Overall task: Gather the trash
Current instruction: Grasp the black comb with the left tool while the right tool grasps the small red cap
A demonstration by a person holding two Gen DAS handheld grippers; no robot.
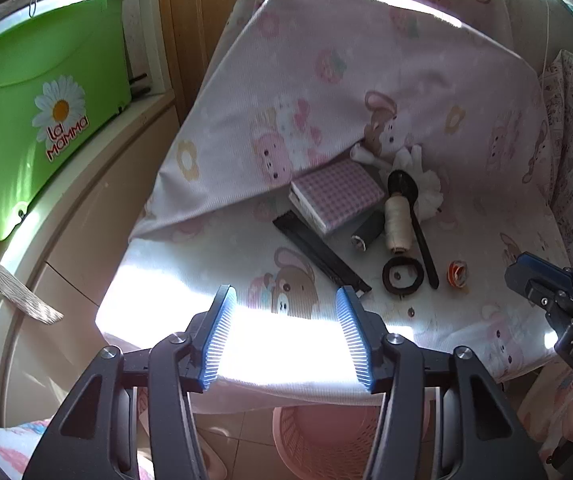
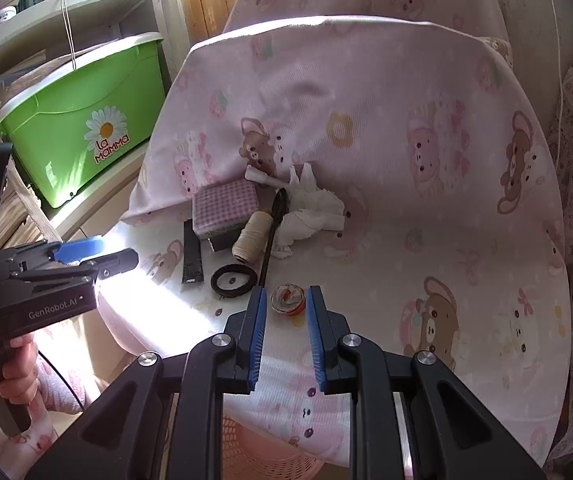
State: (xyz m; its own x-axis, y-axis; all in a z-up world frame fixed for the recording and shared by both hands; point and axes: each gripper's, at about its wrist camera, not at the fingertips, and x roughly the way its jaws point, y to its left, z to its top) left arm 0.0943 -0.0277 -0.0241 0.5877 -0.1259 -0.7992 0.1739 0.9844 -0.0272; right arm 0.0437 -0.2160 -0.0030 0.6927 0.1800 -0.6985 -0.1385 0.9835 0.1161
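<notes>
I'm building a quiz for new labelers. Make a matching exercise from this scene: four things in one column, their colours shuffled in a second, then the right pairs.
Things:
1. storage box
2. thread spool
3. hair tie
4. basket

Colours:
A. black
B. pink
C. green
D. cream

Pairs: 1-C, 2-D, 3-A, 4-B
</notes>
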